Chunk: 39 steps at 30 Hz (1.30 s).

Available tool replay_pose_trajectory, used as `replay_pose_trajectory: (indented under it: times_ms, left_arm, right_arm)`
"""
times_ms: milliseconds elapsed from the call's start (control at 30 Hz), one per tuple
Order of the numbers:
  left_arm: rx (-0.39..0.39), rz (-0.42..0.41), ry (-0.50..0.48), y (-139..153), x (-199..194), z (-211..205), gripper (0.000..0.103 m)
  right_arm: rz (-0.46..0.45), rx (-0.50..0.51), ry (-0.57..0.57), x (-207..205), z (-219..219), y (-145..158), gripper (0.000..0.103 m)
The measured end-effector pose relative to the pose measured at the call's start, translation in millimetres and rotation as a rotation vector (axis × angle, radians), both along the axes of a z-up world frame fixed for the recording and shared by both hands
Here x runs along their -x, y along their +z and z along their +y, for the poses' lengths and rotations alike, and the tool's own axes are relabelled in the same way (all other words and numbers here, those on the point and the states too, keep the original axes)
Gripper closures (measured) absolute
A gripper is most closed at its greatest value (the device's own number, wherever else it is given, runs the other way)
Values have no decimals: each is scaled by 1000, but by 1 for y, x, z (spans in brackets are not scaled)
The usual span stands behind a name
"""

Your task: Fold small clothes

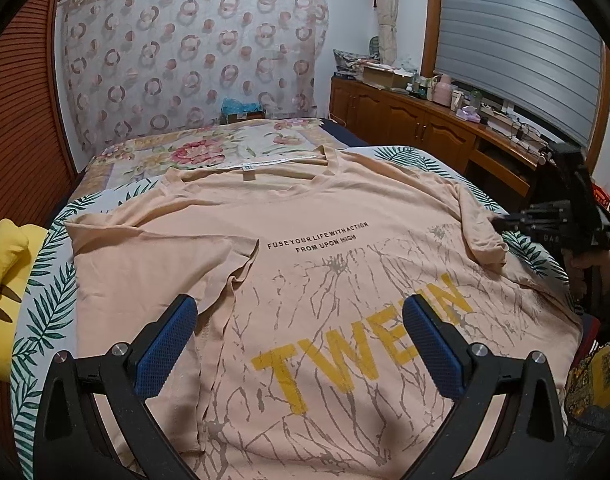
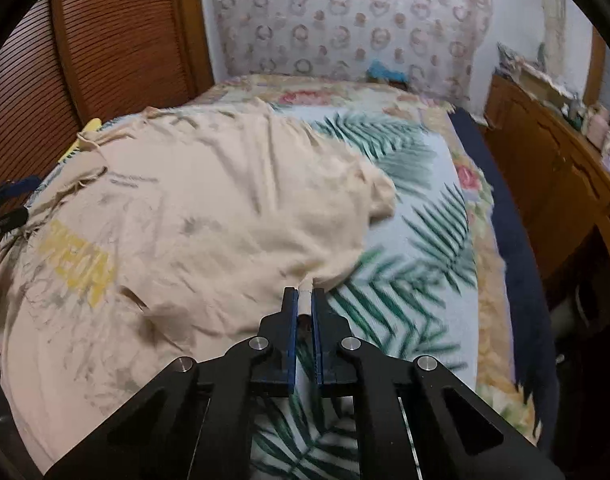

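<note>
Right gripper (image 2: 304, 294): our jaws are pinched together on a bunched edge of the T-shirt (image 2: 209, 216), a small roll of cloth showing between the blue pads at the shirt's right side, near its sleeve (image 2: 379, 194).
Left gripper (image 1: 299, 318): our jaws stand wide apart above the shirt's lower front, nothing between them; the blue pads (image 1: 167, 344) hang over the cloth and we cannot tell whether they touch it.
T-shirt: peach, lying face up and mostly flat on the bed, neckline toward the far wall, yellow lettering and grey branch-like print across the front, a small black slogan on the chest. One sleeve is folded in over the body on the left of our left view.
Bedspread (image 2: 421, 240): white with green palm leaves, under the shirt; a floral blanket (image 1: 209, 148) lies beyond the collar.
Yellow cushion (image 1: 5, 276): at the bed's left edge, beside the shirt.
Surroundings: a wooden cabinet (image 1: 409, 120) along the right wall, crowded with small items.
</note>
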<state>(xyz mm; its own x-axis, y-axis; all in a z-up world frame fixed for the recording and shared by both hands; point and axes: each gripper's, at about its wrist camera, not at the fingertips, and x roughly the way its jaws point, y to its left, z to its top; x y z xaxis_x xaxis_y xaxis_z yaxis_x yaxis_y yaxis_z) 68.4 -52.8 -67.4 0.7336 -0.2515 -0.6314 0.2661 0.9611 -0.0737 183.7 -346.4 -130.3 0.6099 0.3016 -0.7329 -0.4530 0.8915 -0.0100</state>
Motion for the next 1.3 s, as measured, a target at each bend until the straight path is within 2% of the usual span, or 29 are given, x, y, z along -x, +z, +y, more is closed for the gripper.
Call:
replay_pose_trajectory:
  times_ms: [300,500,600,633,800,1033,1300]
  left_arm:
    - [16,-3,20,0,3,8,0]
    - [23,-4,34,1,5,15,0]
    - [30,-5,39,0,5,19,0]
    - [32,-3,41,0,5,20,0]
    - [35,-2,45,-2,5,21,0]
    - [36,-3,51,-2,4,24,0]
    - [41,-3,63,-1,5,27,0]
  right_arm:
    - [-107,-49,179,-4,65,49,98]
    - [-103,-63,278,-14,109,56,98]
    - [-81,-75,302,-22,111,53,98]
    - [-71,-75,302,-25,113,51,95]
    - [-78,-74,248,-38,104,49,56]
    - [-81,-45,143,-25,85,36,56]
    - [-28,-5,171,11,88,12,56]
